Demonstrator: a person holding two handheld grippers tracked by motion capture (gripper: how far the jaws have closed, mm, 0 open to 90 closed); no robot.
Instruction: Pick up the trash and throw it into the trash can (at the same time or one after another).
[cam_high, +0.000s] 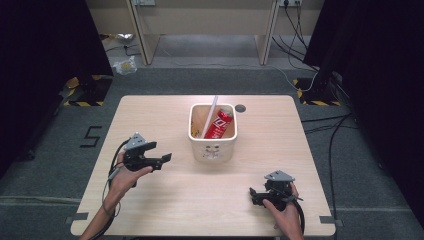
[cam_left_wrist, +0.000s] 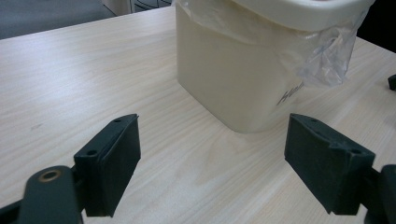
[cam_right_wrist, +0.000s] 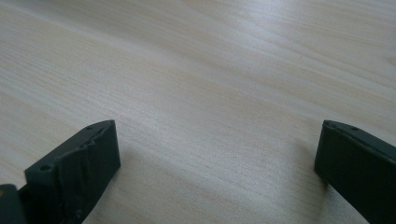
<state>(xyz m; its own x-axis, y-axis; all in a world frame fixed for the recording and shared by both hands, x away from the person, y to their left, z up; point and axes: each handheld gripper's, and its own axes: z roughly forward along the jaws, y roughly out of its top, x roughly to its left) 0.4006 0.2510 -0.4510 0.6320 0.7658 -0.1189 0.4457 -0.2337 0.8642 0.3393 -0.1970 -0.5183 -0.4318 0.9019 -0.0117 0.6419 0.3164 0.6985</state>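
A cream plastic bin (cam_high: 212, 142) stands at the middle of the wooden table (cam_high: 150, 110), lined with a clear bag (cam_left_wrist: 322, 56). Inside it lie a red can (cam_high: 219, 125) and a white stick (cam_high: 210, 115) that leans out over the rim. My left gripper (cam_high: 162, 159) hovers left of the bin, open and empty, pointing toward the bin's wall (cam_left_wrist: 233, 79). My right gripper (cam_high: 253, 194) rests low near the front right of the table, open, with bare tabletop (cam_right_wrist: 210, 116) between its jaws.
A round dark hole (cam_high: 240, 108) sits in the table just right of the bin. Cables (cam_high: 330, 125) run over the grey floor at the right. Yellow-black striped stand feet (cam_high: 82, 95) flank the table's far corners. A desk (cam_high: 205, 30) stands behind.
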